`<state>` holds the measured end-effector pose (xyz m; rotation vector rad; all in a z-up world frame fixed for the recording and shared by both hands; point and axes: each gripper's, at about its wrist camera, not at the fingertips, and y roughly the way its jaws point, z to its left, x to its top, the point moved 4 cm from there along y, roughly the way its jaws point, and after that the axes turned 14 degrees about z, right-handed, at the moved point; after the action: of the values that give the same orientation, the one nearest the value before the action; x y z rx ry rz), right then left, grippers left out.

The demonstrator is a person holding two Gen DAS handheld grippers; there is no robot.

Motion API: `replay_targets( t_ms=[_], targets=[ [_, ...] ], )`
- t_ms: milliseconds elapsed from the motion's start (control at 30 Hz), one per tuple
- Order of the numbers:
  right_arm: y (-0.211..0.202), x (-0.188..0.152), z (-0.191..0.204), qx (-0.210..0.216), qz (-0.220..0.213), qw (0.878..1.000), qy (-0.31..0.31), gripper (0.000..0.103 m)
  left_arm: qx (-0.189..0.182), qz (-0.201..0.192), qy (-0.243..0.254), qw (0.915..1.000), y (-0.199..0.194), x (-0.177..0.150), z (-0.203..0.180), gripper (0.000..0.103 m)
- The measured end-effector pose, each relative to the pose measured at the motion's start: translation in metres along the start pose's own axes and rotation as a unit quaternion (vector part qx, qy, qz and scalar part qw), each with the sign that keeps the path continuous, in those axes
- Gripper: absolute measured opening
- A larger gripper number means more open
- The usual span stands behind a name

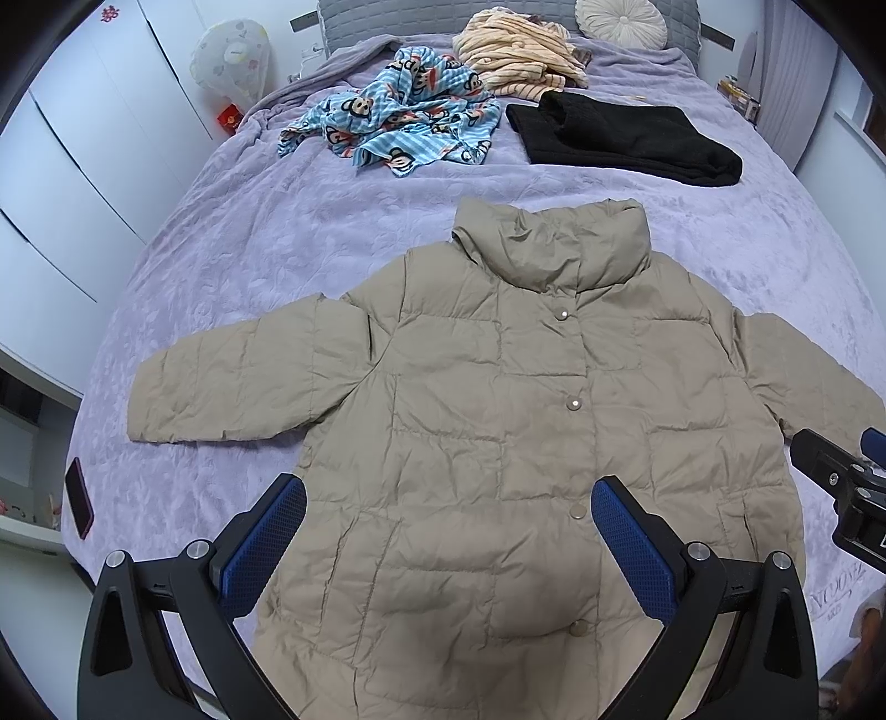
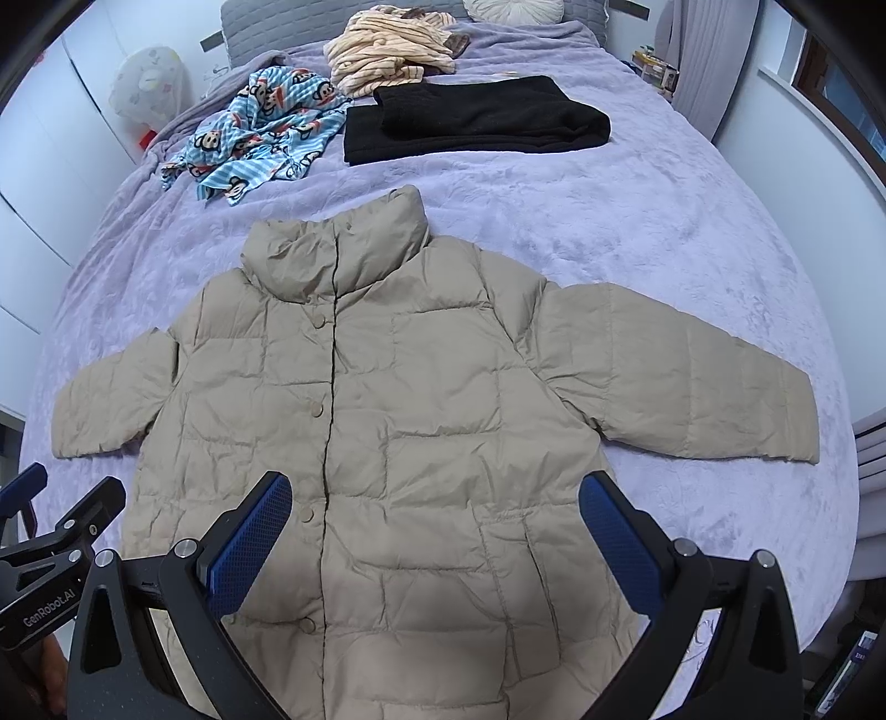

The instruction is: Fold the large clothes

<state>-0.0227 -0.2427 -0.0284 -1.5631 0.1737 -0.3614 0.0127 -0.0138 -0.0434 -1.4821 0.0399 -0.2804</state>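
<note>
Jacket point(image 1: 487, 432) lies flat, buttoned, sleeves spread, filling the centre of the frame on the bed point(image 1: 232, 232). Left hand-held gripper point(image 1: 448, 507) and right hand-held gripper point(image 2: 434, 501) hover wide, empty, over its hem. Folding hasn't started, I'd say; next comes pinching a sleeve and carrying it inward

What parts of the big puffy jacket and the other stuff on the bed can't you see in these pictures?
- Jacket bottom hem: cut off by the lower edge in both views, behind the left gripper and right gripper, both with jaws open.
- Jacket's back: hidden against the bed.
- Striped clothes: crumpled, too bunched to name.
- Black garment: folded, type unclear.
- Phone: lying at the bed's edge in the left view, its face too dark to read.
</note>
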Motion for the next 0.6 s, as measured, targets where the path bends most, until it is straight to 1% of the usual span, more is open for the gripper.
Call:
replay_targets(
  t_ms=[367,600],
  targets=[
    [0.0001,0.0006,0.0007,0.0,0.0,1.0,0.001,0.103,0.0,0.002,0.0,1.0,-0.0004,0.0015,-0.0013,0.103],
    [0.0071,-0.0014,0.0011,-0.004,0.005,1.0,0.007,0.103,-0.008,0.009,0.001,0.9999,0.0056,0.0023,-0.0017,0.103]
  ],
)
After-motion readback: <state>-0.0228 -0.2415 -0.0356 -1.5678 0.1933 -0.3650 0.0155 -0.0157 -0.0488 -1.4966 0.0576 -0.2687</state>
